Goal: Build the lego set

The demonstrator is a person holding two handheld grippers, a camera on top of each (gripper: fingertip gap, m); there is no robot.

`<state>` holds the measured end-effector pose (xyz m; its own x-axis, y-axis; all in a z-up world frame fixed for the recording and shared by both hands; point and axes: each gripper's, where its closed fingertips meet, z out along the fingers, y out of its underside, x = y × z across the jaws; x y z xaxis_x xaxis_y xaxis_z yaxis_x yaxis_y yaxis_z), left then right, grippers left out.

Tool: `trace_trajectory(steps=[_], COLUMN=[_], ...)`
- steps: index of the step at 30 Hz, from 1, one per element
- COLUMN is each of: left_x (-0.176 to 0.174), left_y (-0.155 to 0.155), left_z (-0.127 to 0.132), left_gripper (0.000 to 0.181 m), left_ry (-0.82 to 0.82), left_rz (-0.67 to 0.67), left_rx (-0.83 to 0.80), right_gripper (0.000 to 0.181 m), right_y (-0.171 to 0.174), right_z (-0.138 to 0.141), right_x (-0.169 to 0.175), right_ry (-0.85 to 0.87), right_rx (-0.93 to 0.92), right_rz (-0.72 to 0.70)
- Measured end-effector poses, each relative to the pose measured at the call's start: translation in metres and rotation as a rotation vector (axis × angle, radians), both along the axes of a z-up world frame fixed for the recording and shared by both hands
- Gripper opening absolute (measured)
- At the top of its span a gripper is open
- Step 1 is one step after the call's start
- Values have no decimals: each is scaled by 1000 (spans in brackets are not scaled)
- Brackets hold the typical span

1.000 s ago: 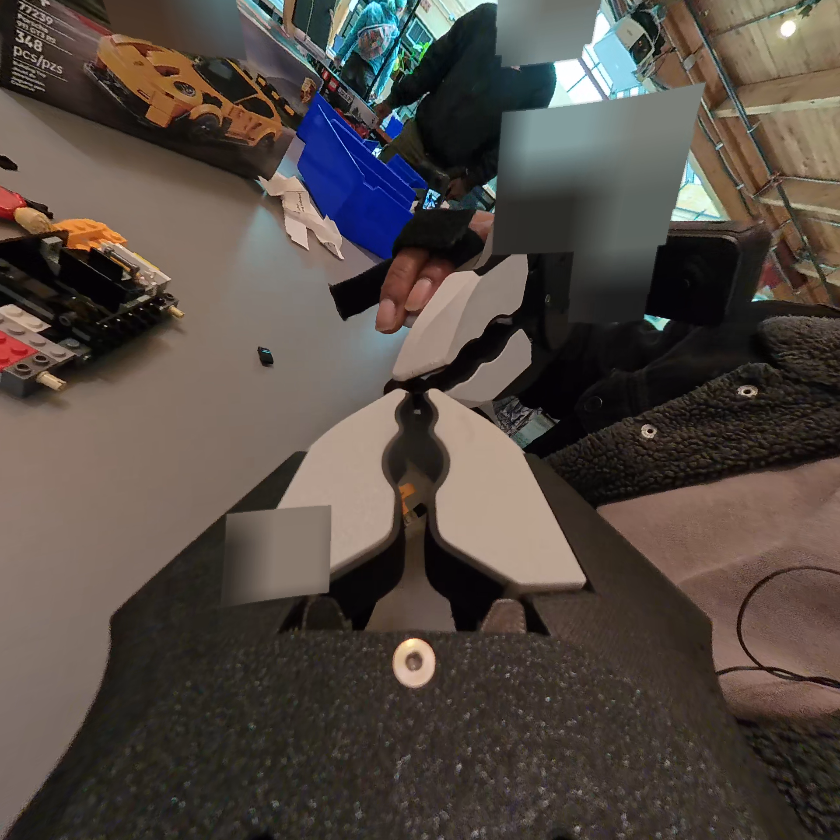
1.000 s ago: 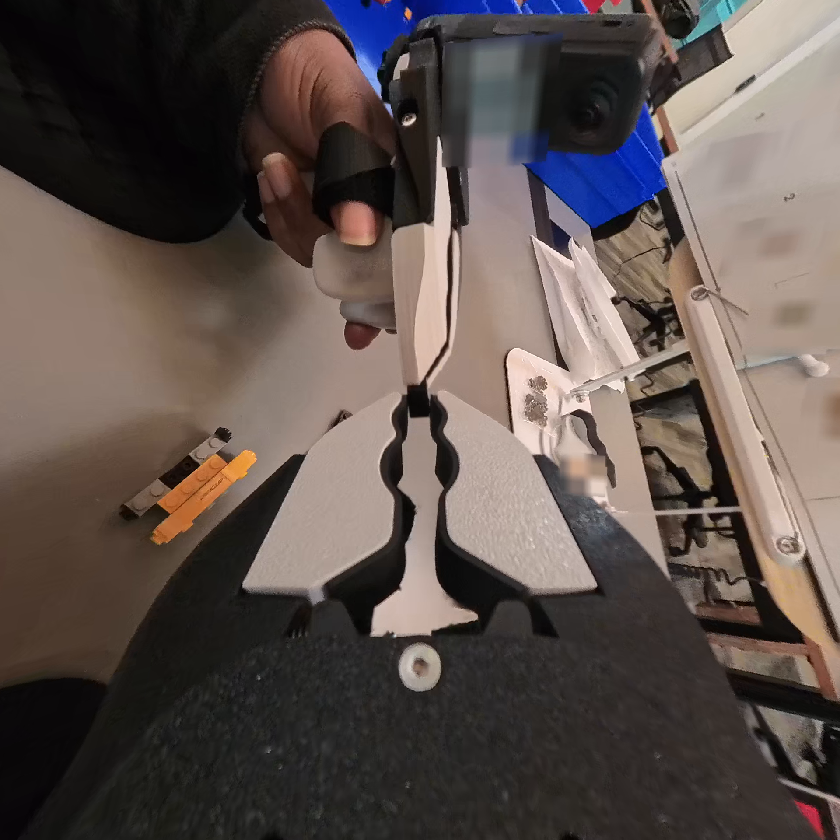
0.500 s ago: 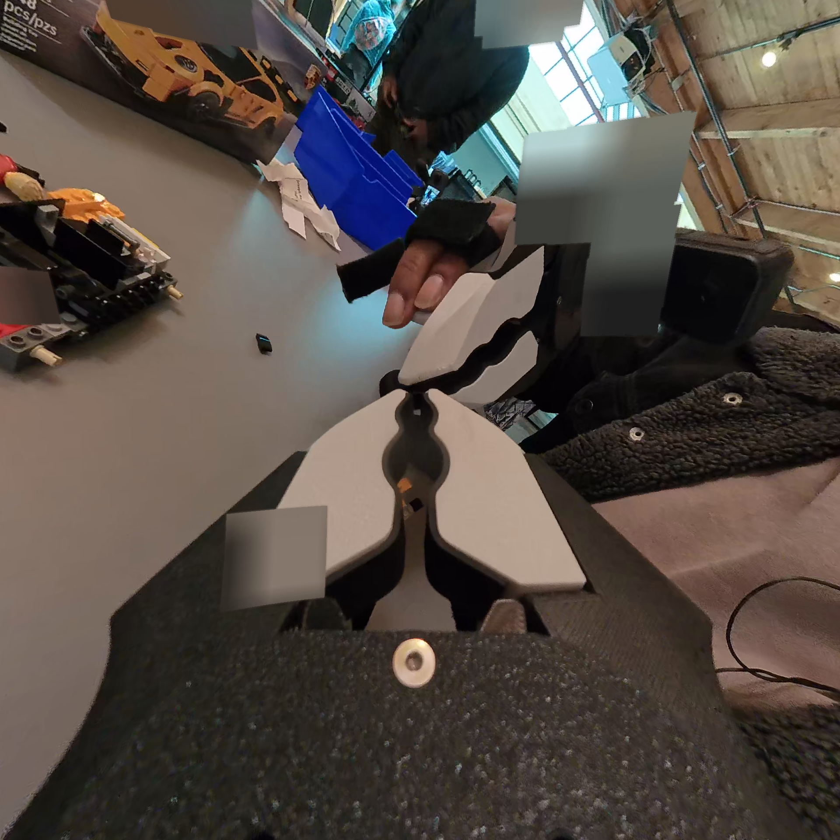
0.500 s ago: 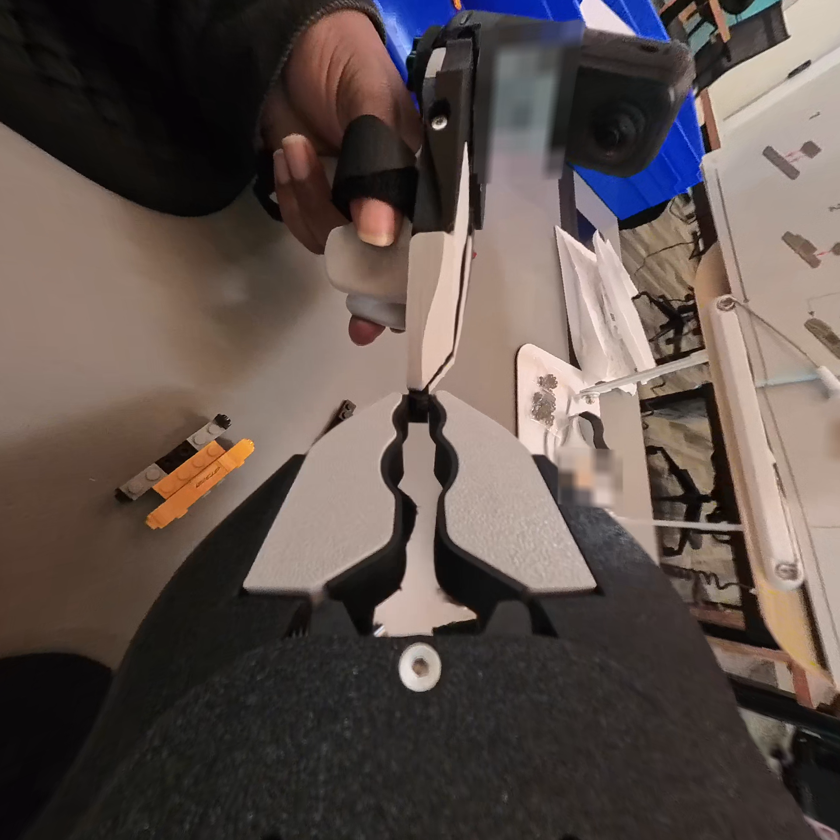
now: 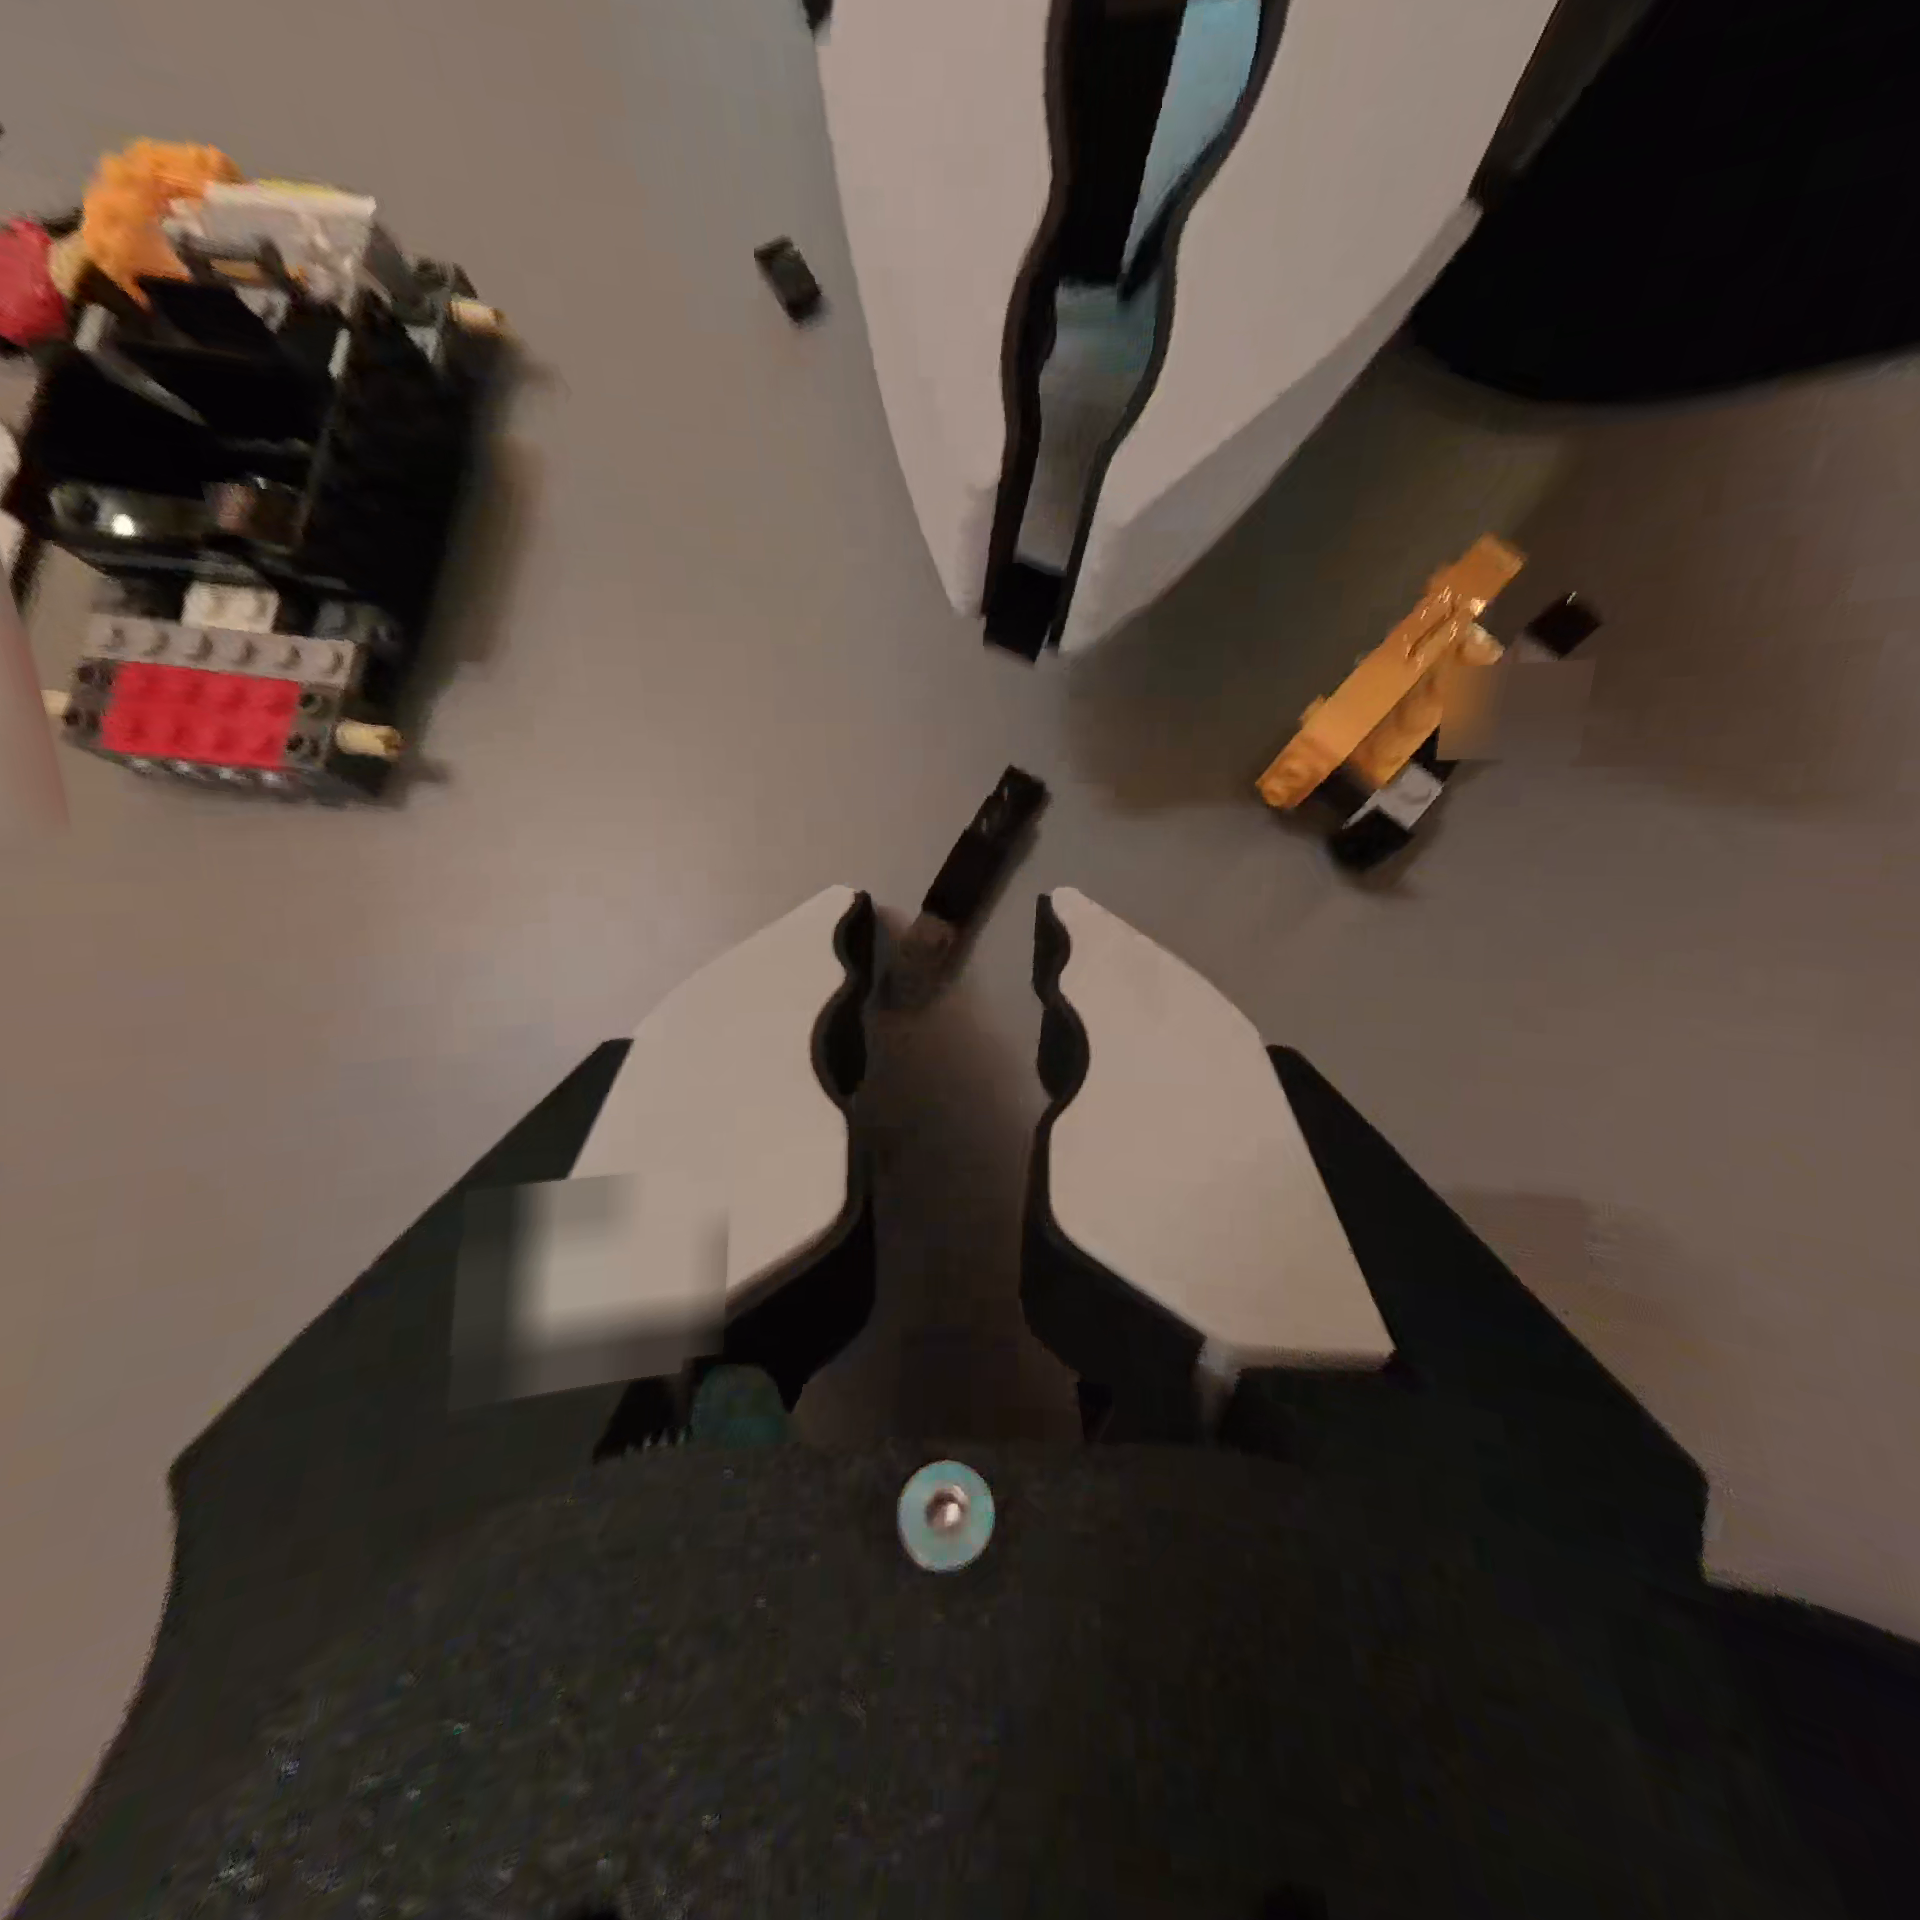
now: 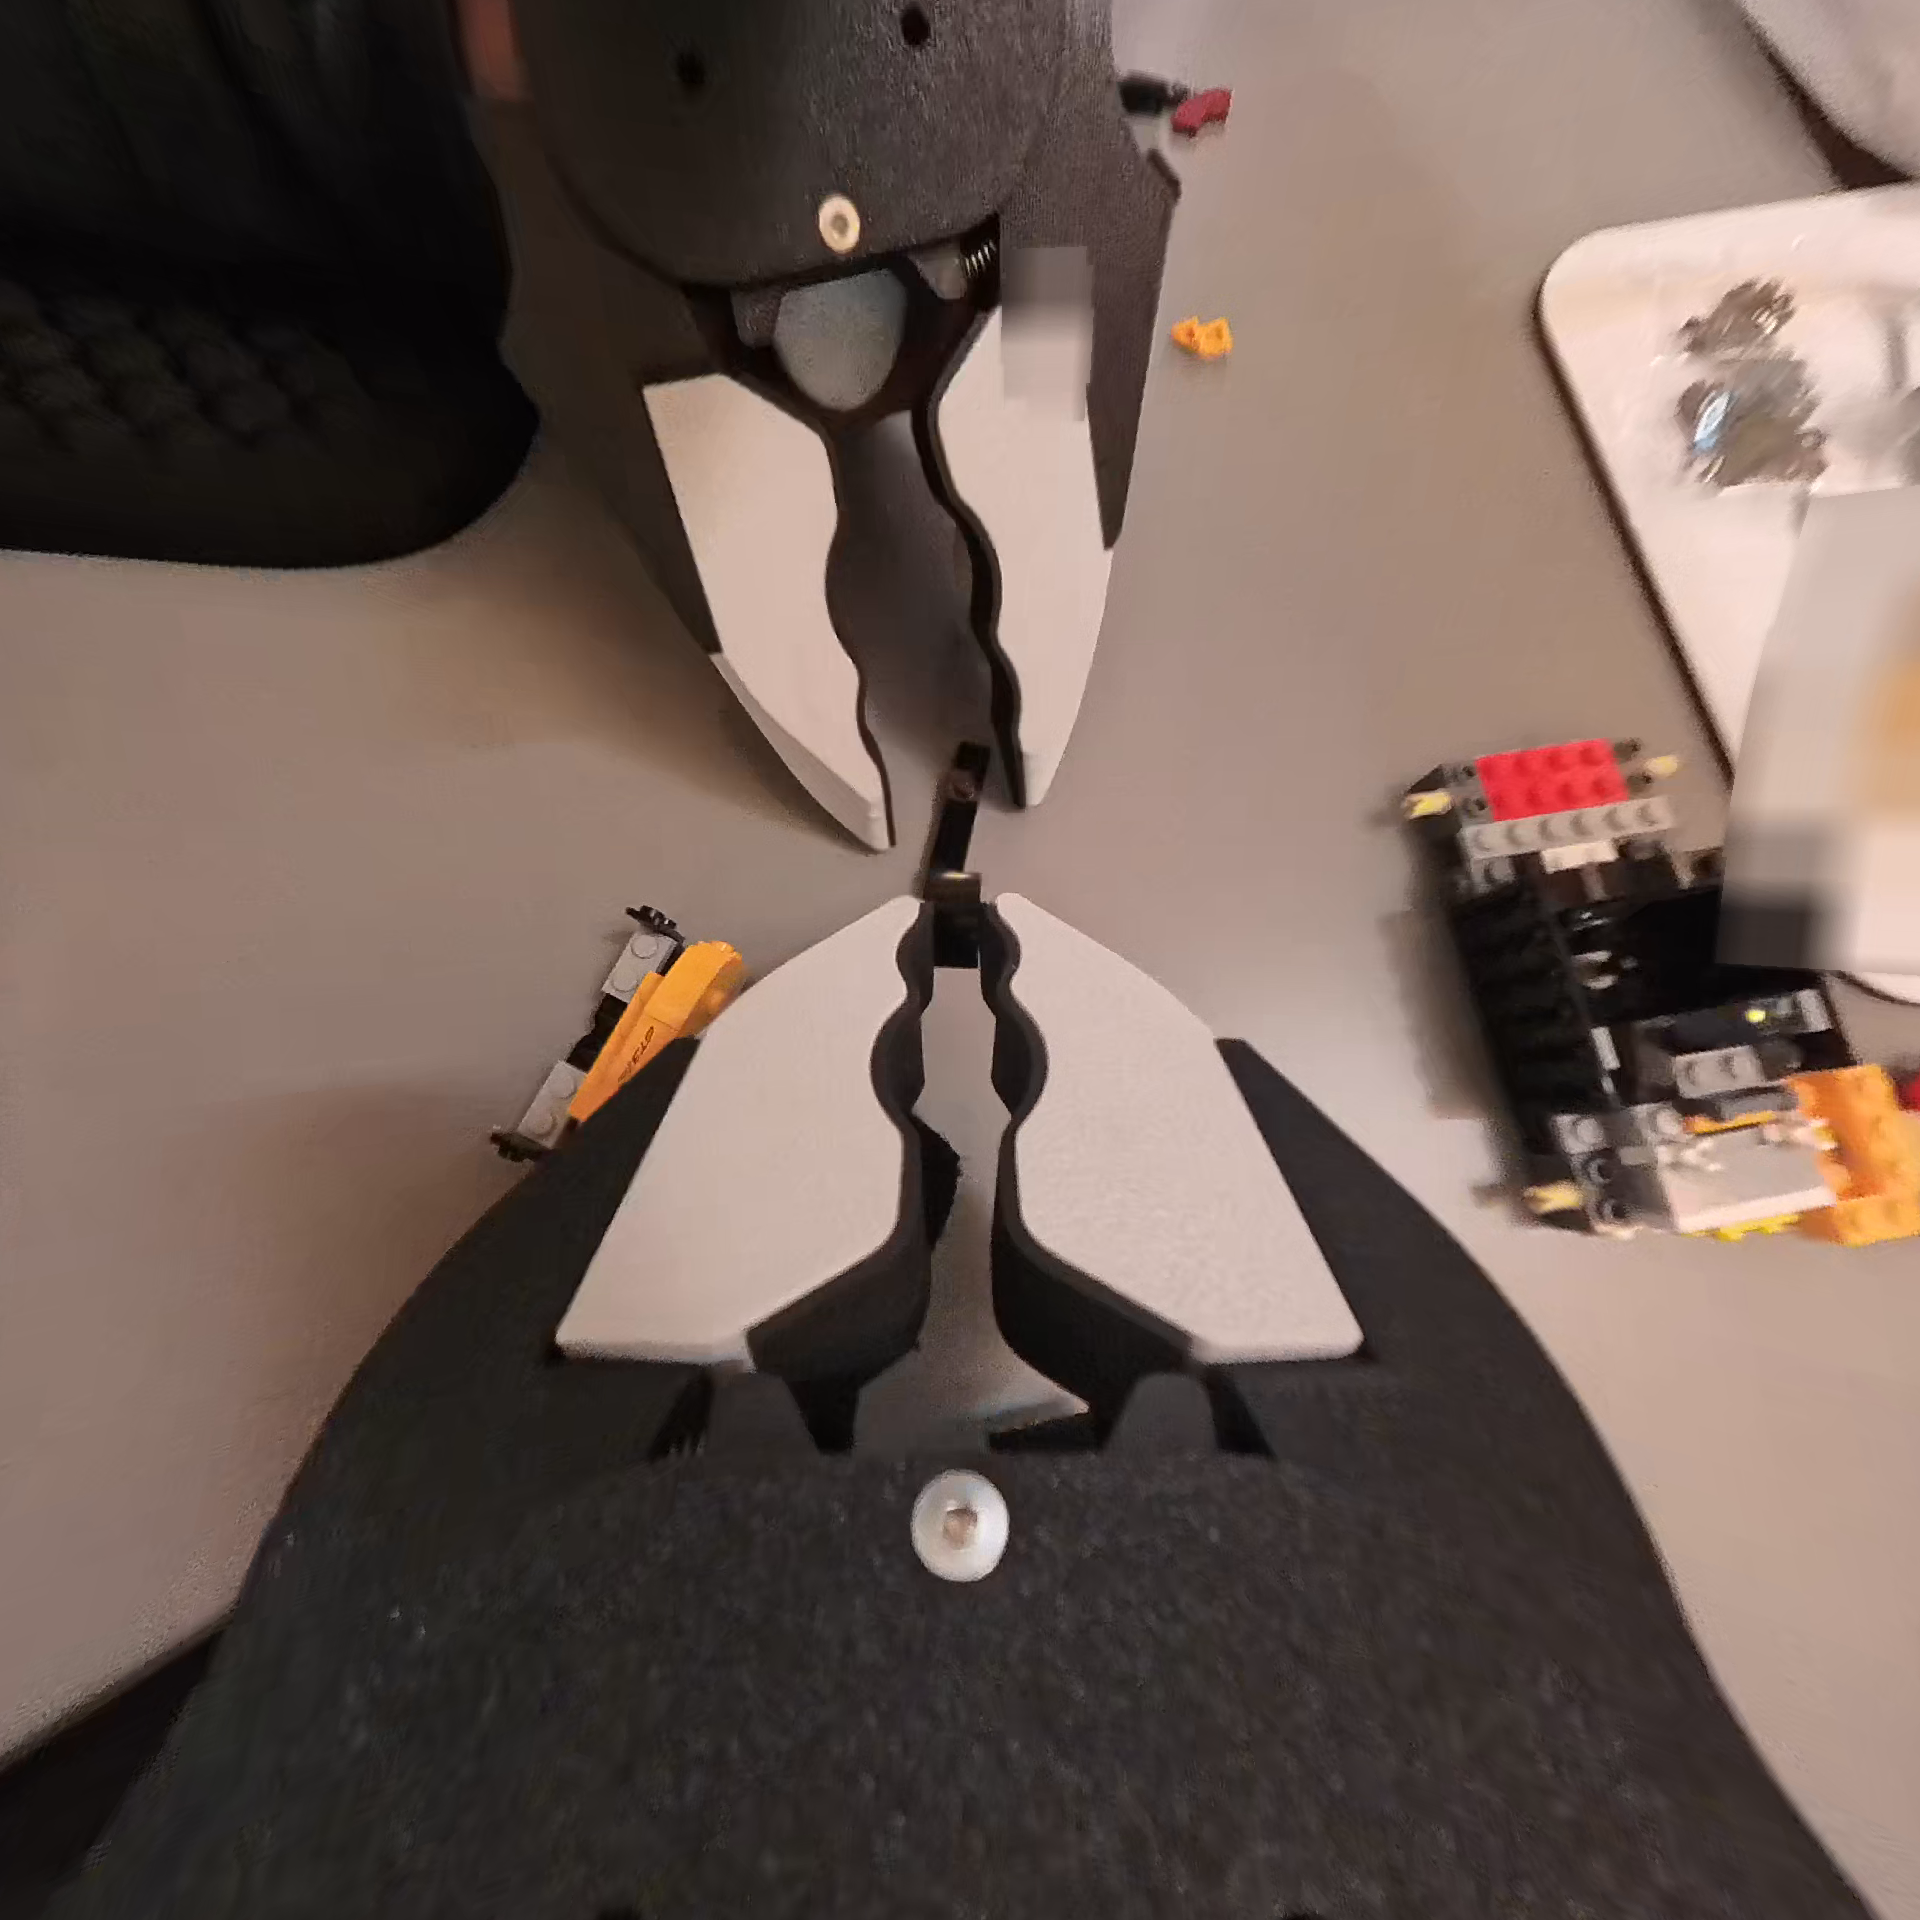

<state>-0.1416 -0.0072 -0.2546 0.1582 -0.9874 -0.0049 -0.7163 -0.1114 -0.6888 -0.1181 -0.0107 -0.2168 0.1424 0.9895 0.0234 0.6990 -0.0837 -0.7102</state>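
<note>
Pinching one end of the slim black lego strip (image 6: 954,847) at frame centre, your right claw (image 6: 958,906) is nearly closed; your left claw (image 5: 945,906) gapes open around its other end, over the grey table (image 5: 623,935).

1. A long thin black piece (image 5: 971,871) lies flat on the grey table.
2. A half-built black car (image 6: 1621,997) sits flat, with red bricks on one end and orange on the other.
3. A small orange and grey part (image 6: 634,1029) lies nearby.

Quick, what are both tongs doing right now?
Left tongs: open, a thin black lego piece lying between the tips.
Right tongs: shut on that piece's other end.
</note>
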Motion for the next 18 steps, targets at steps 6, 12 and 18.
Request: trace_trajectory(steps=[6,12,18], left_x=[4,4,4], left_y=[-3,-7,-8], left_z=[0,0,0], left_gripper=[9,9,9], left_ry=[30,29,28], left_rz=[6,-12,-30], left_rx=[-15,-10,-4], right_gripper=[7,8,8], right_y=[1,-2,-1], right_z=[-21,-29,-32], right_x=[-3,-6,-9], right_ry=[-45,-110,-166], right_rx=[-31,-50,-30], right_rz=[-20,78,147])
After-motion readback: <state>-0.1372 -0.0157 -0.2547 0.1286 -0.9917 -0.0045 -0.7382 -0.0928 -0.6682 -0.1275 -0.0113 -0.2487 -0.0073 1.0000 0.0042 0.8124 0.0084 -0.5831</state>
